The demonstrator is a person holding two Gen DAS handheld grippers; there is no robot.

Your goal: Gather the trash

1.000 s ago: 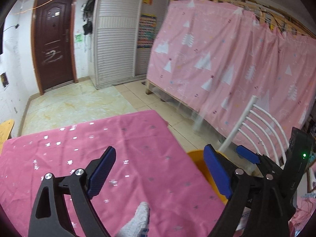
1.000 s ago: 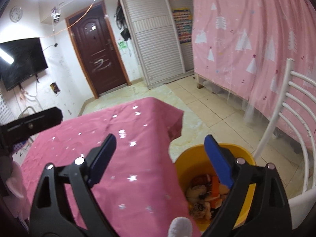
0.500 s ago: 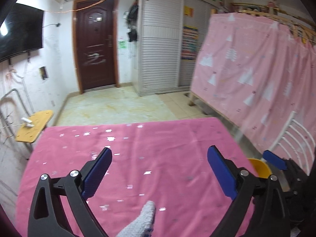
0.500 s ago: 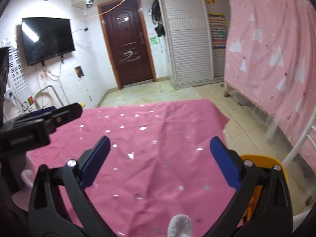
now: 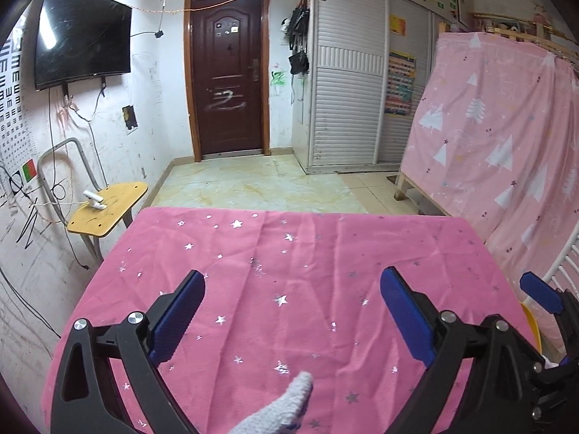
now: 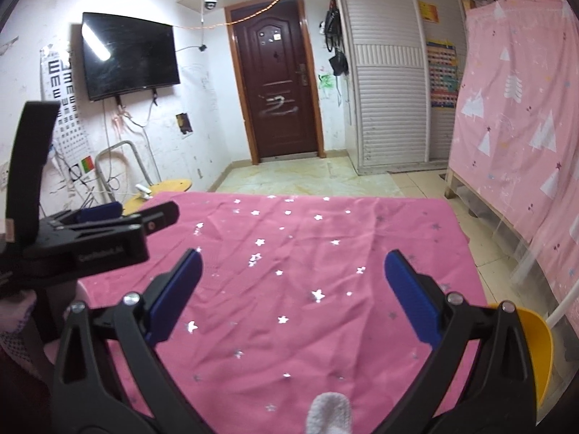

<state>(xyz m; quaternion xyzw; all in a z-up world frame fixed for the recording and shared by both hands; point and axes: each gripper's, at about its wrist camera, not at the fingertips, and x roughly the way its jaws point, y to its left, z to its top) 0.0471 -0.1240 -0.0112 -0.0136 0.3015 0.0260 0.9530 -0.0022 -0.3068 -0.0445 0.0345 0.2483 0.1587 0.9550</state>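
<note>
Both tongs, left (image 5: 291, 313) and right (image 6: 291, 296), stand wide and empty over the bare pink desk (image 6: 325, 253); the yellow bin (image 6: 535, 347) lies nearest the right tongs.

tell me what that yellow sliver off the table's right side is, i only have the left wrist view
Observer: The right wrist view shows it is a yellow bin standing beside the table's right edge, its rim lower than the tabletop. The contents are hidden.
Operator: is my right tool carrying anything
Observer: No. The right tool is open, with only pink cloth showing between its pads.
Operator: where does my left tool sit
Observer: From the right wrist view, the left tool is seen side-on over the table's left edge.
</note>
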